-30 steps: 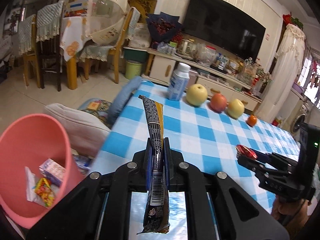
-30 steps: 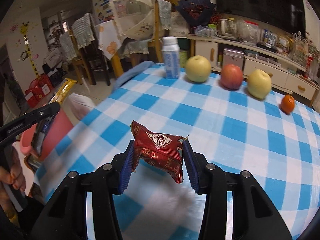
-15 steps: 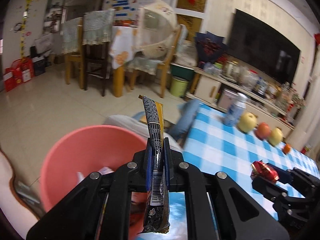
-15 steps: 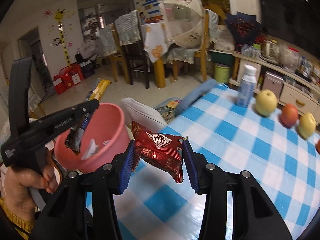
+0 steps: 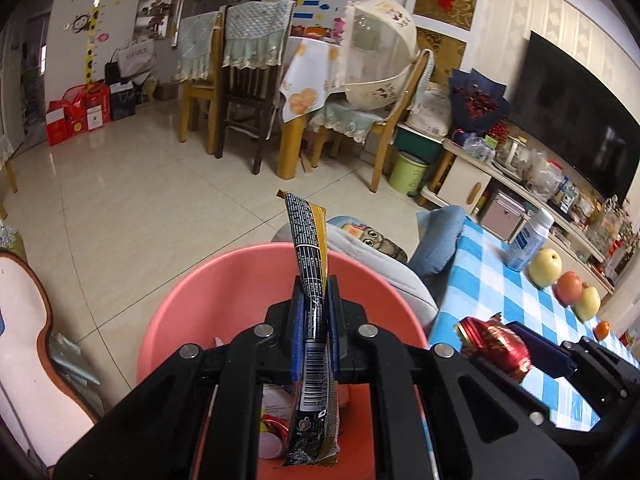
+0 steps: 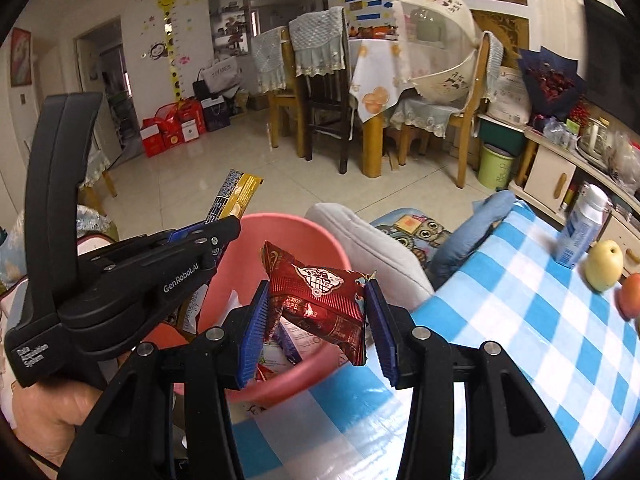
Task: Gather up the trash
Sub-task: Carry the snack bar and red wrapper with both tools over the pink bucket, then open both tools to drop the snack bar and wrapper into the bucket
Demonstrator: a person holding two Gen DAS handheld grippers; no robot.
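Observation:
My left gripper (image 5: pixel 315 312) is shut on a long black and yellow wrapper (image 5: pixel 310 276), which stands upright between the blue pads over the pink bin (image 5: pixel 224 292). My right gripper (image 6: pixel 316 320) is shut on a red snack packet (image 6: pixel 320 294), held over the table's edge and the pink bin (image 6: pixel 276 228). The bin holds several bits of trash (image 6: pixel 280 344). In the right wrist view the left gripper (image 6: pixel 216 240) sits to the left with its wrapper (image 6: pixel 234 196) sticking up. The red packet (image 5: pixel 498 346) also shows at the right of the left wrist view.
A blue and white checked table (image 6: pixel 520 320) carries a white bottle (image 6: pixel 580 224), a yellow apple (image 6: pixel 604 266) and more fruit (image 5: pixel 570 288). A grey cushion (image 6: pixel 372 240) lies beside the bin. Dining chairs (image 5: pixel 244 92), a small green bin (image 5: pixel 408 172) and a TV cabinet (image 5: pixel 520 192) stand behind.
Both grippers have swung left, away from the table, and now hang over the pink bin. Each keeps hold of its wrapper. The bin has come to the middle of both views.

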